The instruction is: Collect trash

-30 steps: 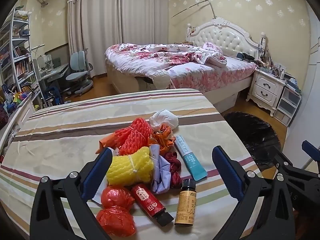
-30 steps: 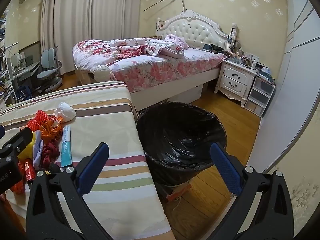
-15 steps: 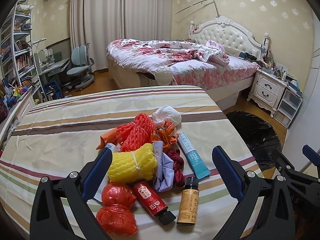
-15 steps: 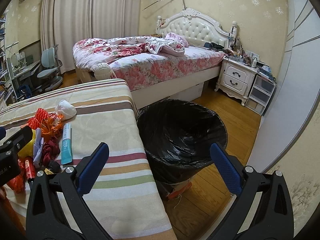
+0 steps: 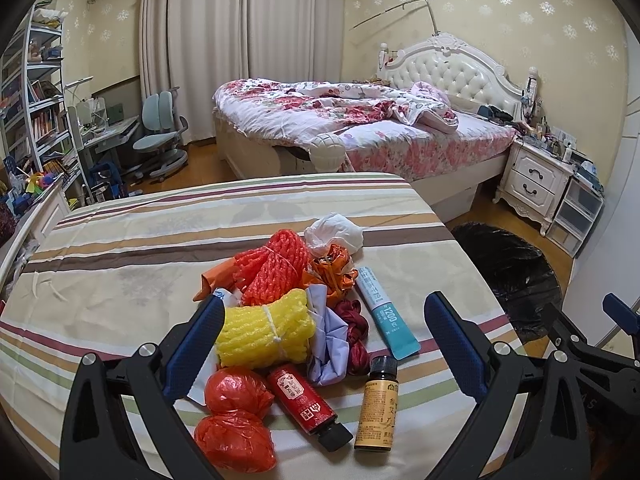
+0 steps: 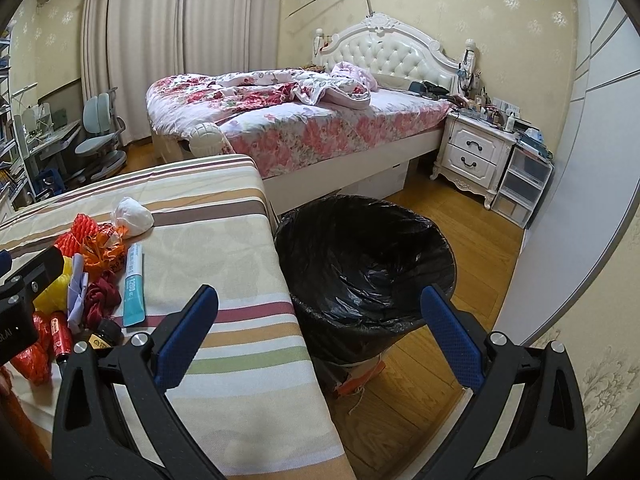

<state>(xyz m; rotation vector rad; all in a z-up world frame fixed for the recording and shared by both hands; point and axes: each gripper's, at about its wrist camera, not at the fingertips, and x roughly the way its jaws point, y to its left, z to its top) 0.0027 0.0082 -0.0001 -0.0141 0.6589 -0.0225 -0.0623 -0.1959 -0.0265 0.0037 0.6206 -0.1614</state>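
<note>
L gripper (image 5: 324,340) wide open, empty, over trash pile (image 5: 296,320) for 1st pick; R gripper (image 6: 320,336) wide open, empty, near lined bin (image 6: 364,264) beside table (image 6: 224,248) for drop-off

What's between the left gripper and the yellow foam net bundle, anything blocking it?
Nothing visible. The left gripper is open above the pile, and the yellow foam net bundle lies on top by its left finger. The red tube and red plastic bag lie nearer the camera, not over it.
</note>
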